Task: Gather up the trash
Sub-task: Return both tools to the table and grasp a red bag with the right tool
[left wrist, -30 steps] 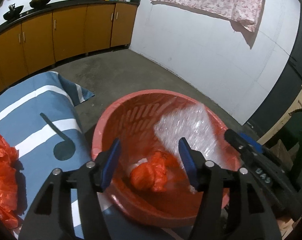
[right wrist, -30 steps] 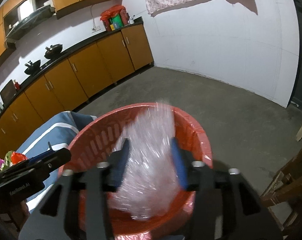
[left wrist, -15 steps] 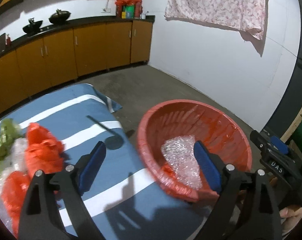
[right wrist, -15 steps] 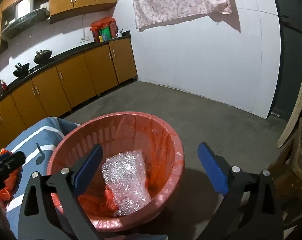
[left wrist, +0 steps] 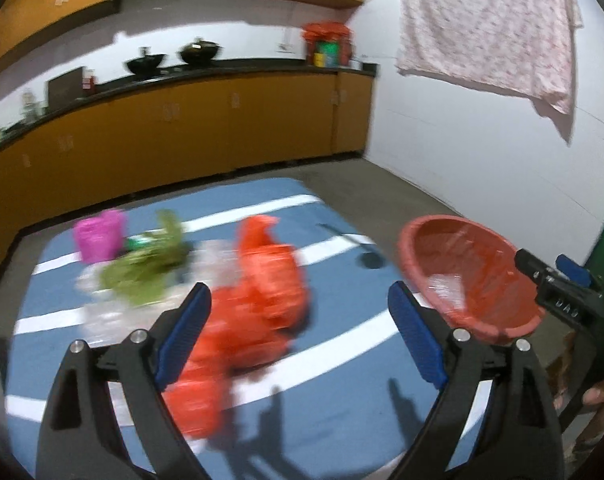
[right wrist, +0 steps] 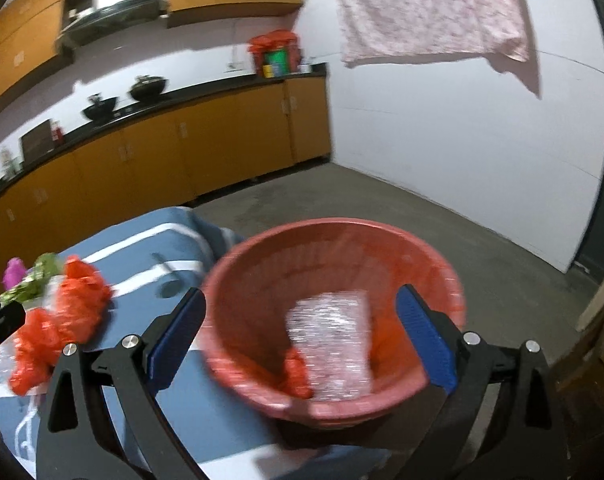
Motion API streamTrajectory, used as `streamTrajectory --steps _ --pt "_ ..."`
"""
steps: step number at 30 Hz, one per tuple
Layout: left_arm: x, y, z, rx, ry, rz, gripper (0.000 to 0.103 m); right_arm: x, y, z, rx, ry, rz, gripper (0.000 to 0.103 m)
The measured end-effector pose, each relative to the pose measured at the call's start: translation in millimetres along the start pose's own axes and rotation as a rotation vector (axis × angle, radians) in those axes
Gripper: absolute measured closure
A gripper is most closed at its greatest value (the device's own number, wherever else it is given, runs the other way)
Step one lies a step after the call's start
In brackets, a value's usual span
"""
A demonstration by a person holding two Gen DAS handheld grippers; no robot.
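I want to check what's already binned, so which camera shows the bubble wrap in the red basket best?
The right wrist view: it looks down into the red basket, with the bubble wrap showing large. The left wrist view catches only a pale sliver of it at the side.

A red slatted plastic basket (right wrist: 334,316) is seen just beside the table edge, holding a crumpled sheet of bubble wrap (right wrist: 330,344) and a scrap of orange plastic (right wrist: 296,372). On the blue striped cloth, crumpled orange plastic bags (left wrist: 258,300), green leafy scraps (left wrist: 146,264), clear plastic (left wrist: 98,312) and a pink cup (left wrist: 100,234) are found.
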State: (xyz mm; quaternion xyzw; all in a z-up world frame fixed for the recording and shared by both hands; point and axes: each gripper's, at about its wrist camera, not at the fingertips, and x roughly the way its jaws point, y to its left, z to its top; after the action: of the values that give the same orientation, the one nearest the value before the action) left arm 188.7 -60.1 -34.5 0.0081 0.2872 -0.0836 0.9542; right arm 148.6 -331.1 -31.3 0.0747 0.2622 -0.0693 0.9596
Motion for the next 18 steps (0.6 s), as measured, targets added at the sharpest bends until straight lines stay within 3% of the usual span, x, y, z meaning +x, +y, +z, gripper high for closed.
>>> streamTrajectory --steps 3,6,9,14,18 --pt "-15.8 35.5 -7.1 -0.035 -0.02 0.083 0.015 4.0 31.1 2.5 -0.037 0.015 0.07 0.009" --pt "-26.0 69.3 -11.2 -0.084 -0.035 0.149 0.015 13.4 67.4 5.5 -0.086 0.053 0.145 0.021" --pt "-31.5 105.2 -17.3 -0.14 -0.036 0.214 0.015 26.2 103.0 4.2 -0.124 0.095 0.21 0.027" --pt "-35.2 149.7 -26.4 -0.202 -0.031 0.282 0.015 51.6 148.9 0.6 -0.161 0.145 0.257 0.027" --pt "-33.8 163.6 -27.7 -0.209 -0.034 0.303 0.015 70.5 172.6 -4.8 -0.168 0.185 0.269 0.027"
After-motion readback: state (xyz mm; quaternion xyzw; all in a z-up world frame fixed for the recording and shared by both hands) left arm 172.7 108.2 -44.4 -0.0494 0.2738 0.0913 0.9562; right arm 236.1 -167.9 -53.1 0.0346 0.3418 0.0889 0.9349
